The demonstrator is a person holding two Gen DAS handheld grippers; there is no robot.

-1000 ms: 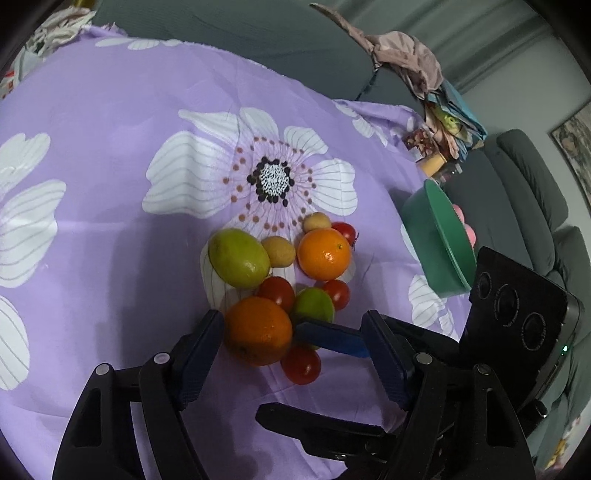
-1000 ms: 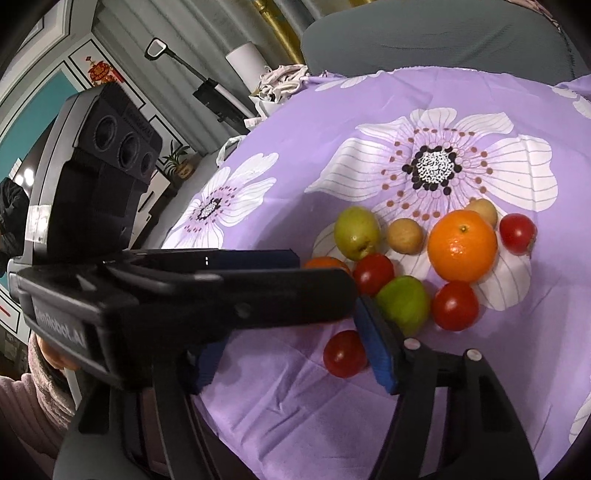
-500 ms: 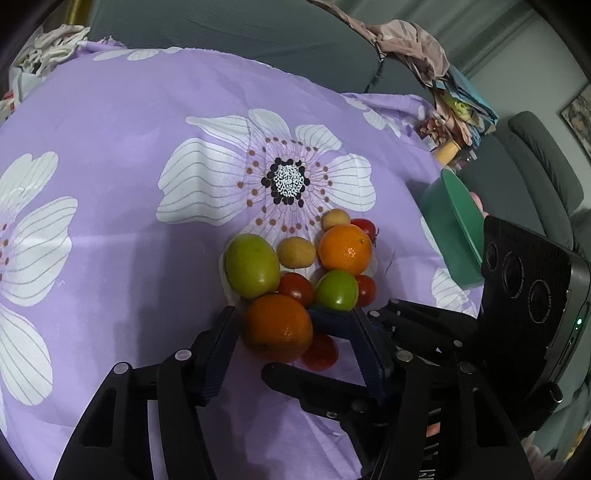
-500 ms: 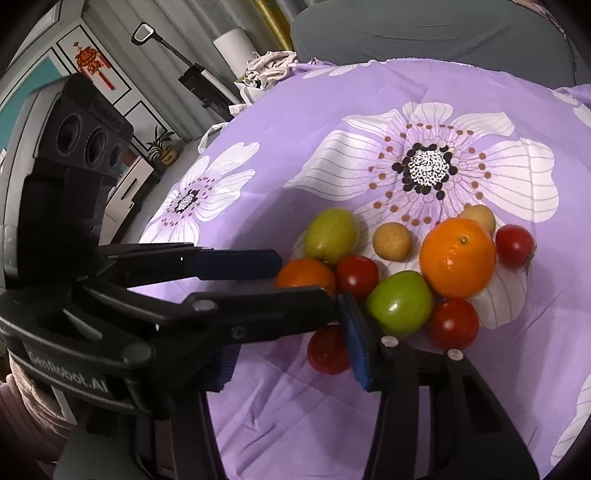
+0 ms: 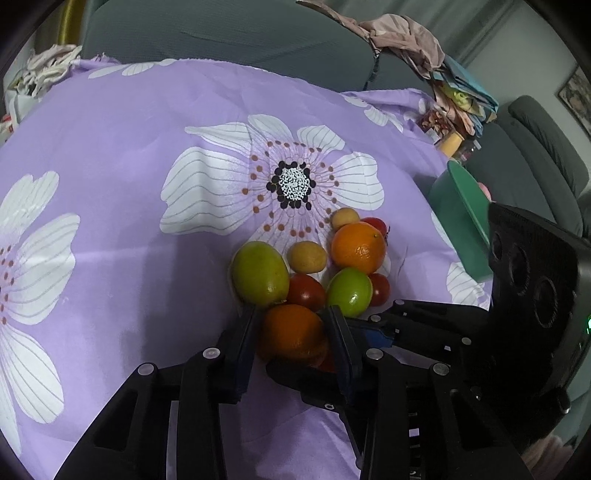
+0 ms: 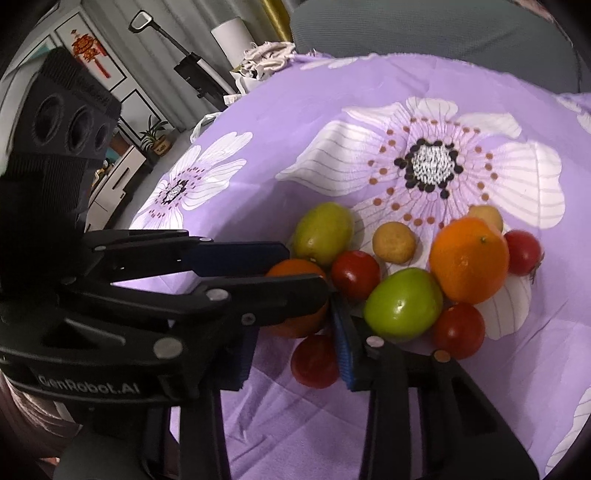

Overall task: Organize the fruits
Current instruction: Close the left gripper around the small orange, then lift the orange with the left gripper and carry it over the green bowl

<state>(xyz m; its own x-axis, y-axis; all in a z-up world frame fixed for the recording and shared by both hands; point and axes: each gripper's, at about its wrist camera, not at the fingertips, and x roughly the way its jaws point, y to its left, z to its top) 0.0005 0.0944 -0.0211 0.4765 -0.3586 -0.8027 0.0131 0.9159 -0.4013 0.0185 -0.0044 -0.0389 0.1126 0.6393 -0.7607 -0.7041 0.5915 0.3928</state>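
Note:
A pile of fruit lies on the purple flowered cloth (image 5: 147, 122). My left gripper (image 5: 291, 332) is shut on the near orange (image 5: 293, 332), its pads against both sides; the orange also shows in the right wrist view (image 6: 295, 269). My right gripper (image 6: 295, 360) stands open around a red tomato (image 6: 316, 363), not pressing it. Beyond lie a large green-yellow fruit (image 5: 260, 273), a green fruit (image 5: 349, 291), a second orange (image 5: 357, 248), two small tan fruits (image 5: 307, 256) and more tomatoes (image 5: 306, 291).
A green bowl (image 5: 465, 218) stands tilted at the cloth's right edge, behind the right gripper's body. A grey sofa (image 5: 221, 33) with draped clothes runs along the back. Cabinets and a white roll (image 6: 232, 40) stand past the table's far left in the right wrist view.
My left gripper has moved forward and closed its jaws onto the near orange. My right gripper has moved in around the near tomato, its jaws narrower than before.

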